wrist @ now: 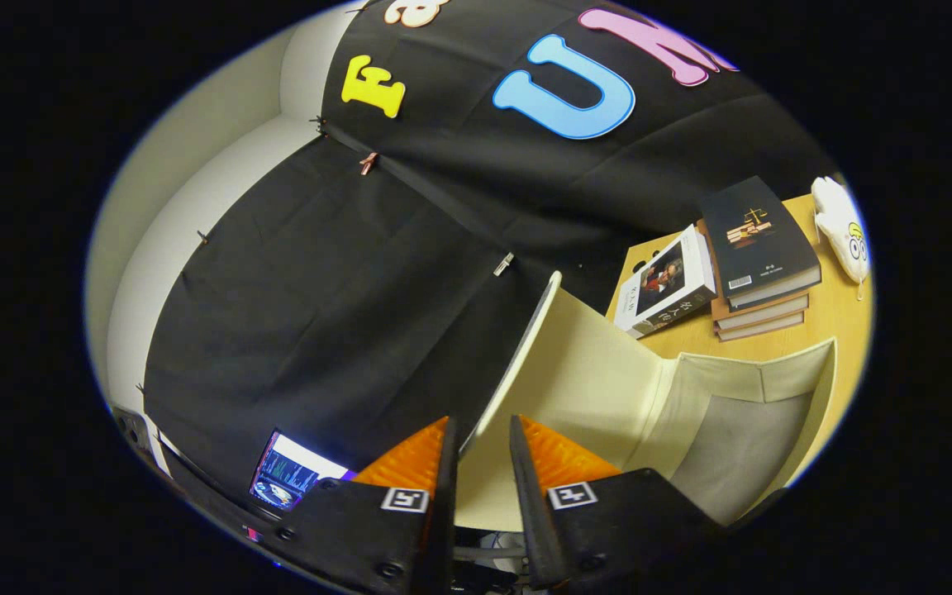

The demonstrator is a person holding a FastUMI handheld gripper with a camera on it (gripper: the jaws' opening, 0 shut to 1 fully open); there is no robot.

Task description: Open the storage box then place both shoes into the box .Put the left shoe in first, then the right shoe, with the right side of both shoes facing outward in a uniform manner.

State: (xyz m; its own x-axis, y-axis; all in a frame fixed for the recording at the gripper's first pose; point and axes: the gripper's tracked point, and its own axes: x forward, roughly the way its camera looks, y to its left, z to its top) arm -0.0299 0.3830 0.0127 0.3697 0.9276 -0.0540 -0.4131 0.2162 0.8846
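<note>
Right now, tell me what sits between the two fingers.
In the gripper view, the storage box's raised cream lid passes edge-on between the gripper fingers, which flank it closely; whether both press it is unclear.

Matt cream plastic box lid [575, 364], wooden table [835, 310], glossy paper books [761, 244].

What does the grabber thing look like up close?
The gripper has two wedge-shaped fingers with ridged inner pads. Each finger sits on a dark, blocky mount fixed with round screws, and each mount carries a small square black-and-white marker near the top. No cables can be made out.
</note>
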